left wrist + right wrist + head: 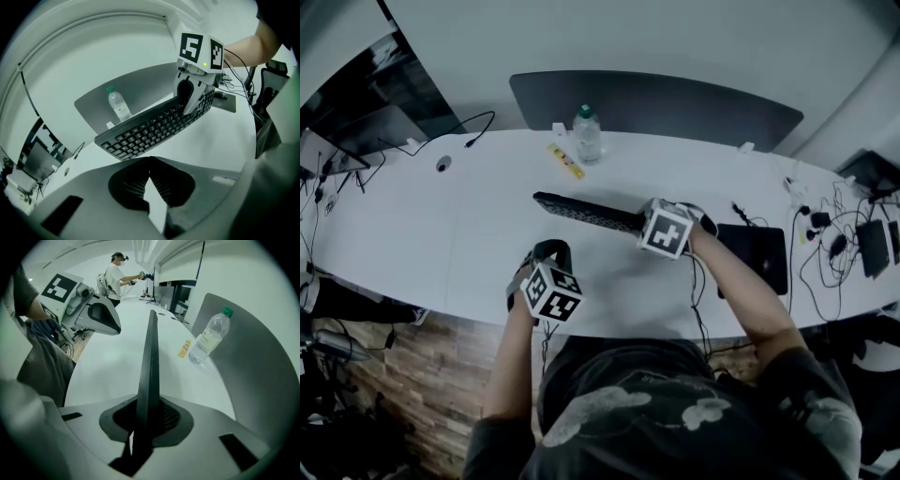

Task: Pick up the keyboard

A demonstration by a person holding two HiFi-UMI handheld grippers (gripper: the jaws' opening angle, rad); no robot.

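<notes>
**Black, long, many-keyed keyboard [586, 214] clamped at one end**

I count one keyboard, one clear plastic bottle with a green cap [587, 134], one small yellow packet [565, 160] and two grippers. My right gripper [147, 404] pinches the keyboard's right end, holding it tilted, thin edge up, over the white table [412, 234]. My left gripper [149, 174] is pressed together, empty, near the keyboard's left end.

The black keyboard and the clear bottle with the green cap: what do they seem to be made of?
The black keyboard looks like matte moulded plastic: dull, even black keys and a thin rigid edge with no gleam. The clear bottle with the green cap looks like thin transparent plastic, probably not glass: see-through walls, a wrapped label and a small coloured cap.
</notes>
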